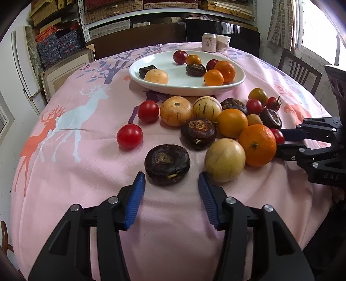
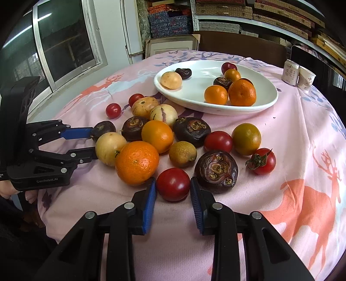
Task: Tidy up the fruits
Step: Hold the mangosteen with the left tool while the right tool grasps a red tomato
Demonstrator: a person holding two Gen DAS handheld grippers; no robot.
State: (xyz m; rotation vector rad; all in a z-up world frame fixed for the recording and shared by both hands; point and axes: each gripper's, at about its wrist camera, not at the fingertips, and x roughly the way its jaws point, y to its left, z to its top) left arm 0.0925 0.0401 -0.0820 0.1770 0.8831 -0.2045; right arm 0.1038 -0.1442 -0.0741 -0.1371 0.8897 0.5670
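We see the plate at the far middle of the bench, with a can and a cup side by side behind it. Several fruits lie in the plate; most lie loose on the cloth before it — a cluster touching one another. In the left wrist view two tomatoes lie apart, left of the cluster. Shelves stand behind the bench.

My two black plastic grippers have ribbed blue finger pads, silver screws, white lettering.
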